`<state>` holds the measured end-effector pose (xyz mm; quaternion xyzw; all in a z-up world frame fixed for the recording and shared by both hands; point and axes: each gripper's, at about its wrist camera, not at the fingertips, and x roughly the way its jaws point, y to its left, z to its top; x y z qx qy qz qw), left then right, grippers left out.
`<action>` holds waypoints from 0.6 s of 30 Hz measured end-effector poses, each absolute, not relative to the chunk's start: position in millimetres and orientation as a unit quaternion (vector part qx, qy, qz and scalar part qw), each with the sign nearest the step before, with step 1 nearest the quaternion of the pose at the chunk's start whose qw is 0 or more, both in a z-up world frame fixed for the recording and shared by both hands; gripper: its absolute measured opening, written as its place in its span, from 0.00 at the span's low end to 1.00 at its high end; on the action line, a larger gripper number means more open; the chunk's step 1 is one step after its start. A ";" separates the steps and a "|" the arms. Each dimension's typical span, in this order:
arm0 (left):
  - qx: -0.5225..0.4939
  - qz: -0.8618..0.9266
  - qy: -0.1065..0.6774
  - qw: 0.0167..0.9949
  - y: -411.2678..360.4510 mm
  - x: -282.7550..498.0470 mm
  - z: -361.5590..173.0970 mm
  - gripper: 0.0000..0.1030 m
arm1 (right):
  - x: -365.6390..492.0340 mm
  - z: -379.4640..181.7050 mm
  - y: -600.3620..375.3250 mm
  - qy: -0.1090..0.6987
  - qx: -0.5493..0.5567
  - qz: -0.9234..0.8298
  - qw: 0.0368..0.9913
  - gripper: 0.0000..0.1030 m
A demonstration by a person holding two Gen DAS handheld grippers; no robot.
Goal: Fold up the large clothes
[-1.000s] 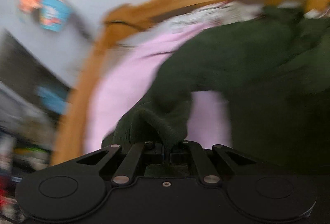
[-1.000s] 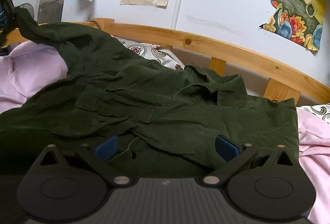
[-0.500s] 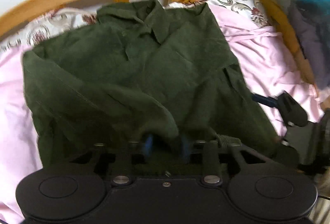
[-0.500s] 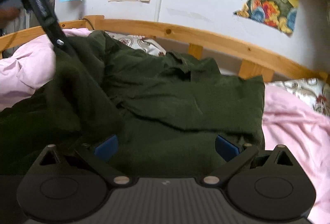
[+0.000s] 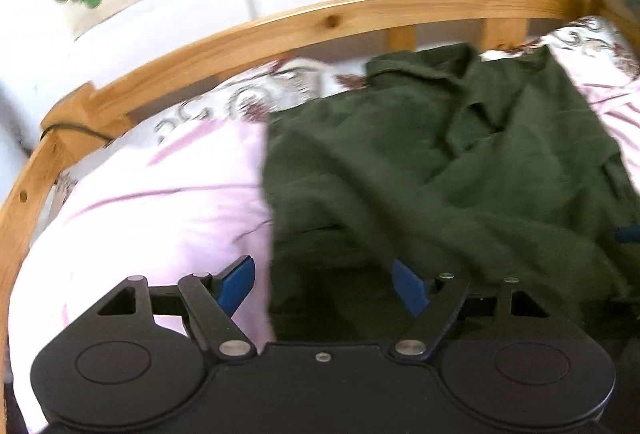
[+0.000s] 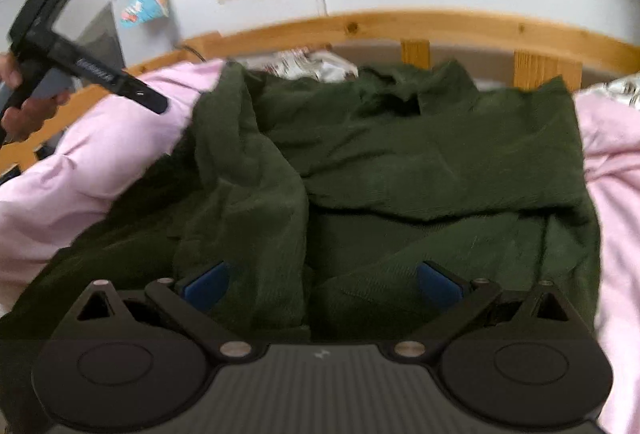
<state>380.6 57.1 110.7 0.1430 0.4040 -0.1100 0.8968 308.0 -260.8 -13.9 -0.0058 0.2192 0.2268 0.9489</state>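
Right wrist view: both tongs (image 6: 322, 284) (image 5: 324, 286) gape wide, empty, over the green shirt (image 6: 400, 170); the left unit's lettering is unreadable.

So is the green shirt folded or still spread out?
Partly folded: the shirt has both sleeves laid across its front, the body still full length on the bed.

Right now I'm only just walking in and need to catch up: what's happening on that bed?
A person is folding a dark green shirt on the pink bedding with two handheld grippers. One sleeve lies folded across the shirt's body. Both the left gripper and right gripper are open above the shirt's near edge, holding nothing.
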 end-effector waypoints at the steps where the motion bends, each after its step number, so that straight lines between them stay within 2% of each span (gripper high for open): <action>1: 0.139 -0.105 0.405 0.898 64.9 383.9 106.1 0.75 | 312.8 -15.5 -259.1 0.228 0.002 0.234 0.945 0.87; 3: 0.132 -0.100 0.410 0.897 76.7 390.9 95.0 0.75 | 319.9 -18.7 -255.4 0.243 0.005 0.244 0.939 0.84; 4: 0.138 -0.096 0.412 0.895 79.7 394.5 88.6 0.74 | 322.6 -19.9 -253.5 0.248 -0.001 0.246 0.937 0.74; 5: 0.146 -0.093 0.413 0.894 80.5 398.1 82.7 0.72 | 325.7 -21.1 -252.0 0.254 -0.004 0.249 0.935 0.50; 6: 0.151 -0.094 0.413 0.893 80.4 400.9 76.5 0.69 | 328.7 -22.2 -251.1 0.265 -0.002 0.253 0.931 0.35; 7: 0.154 -0.096 0.414 0.892 80.0 404.3 70.8 0.69 | 331.7 -20.8 -252.5 0.272 0.004 0.252 0.928 0.11; 13: 0.167 -0.091 0.389 0.902 69.5 413.9 49.5 0.68 | 340.7 15.8 -289.0 0.237 0.045 0.212 0.947 0.09; 15: 0.197 -0.088 0.365 0.906 61.1 413.1 42.1 0.68 | 348.6 21.1 -303.9 0.234 0.043 0.163 0.958 0.29; 16: 0.211 -0.088 0.356 0.906 57.8 411.7 38.8 0.68 | 350.0 22.2 -308.5 0.233 0.031 0.145 0.961 0.46; 17: 0.224 -0.087 0.347 0.906 54.0 409.6 36.6 0.68 | 349.3 23.4 -312.0 0.232 0.024 0.139 0.962 0.56; 18: 0.240 -0.085 0.336 0.907 50.8 407.6 33.5 0.70 | 346.5 24.8 -315.4 0.230 0.024 0.145 0.962 0.56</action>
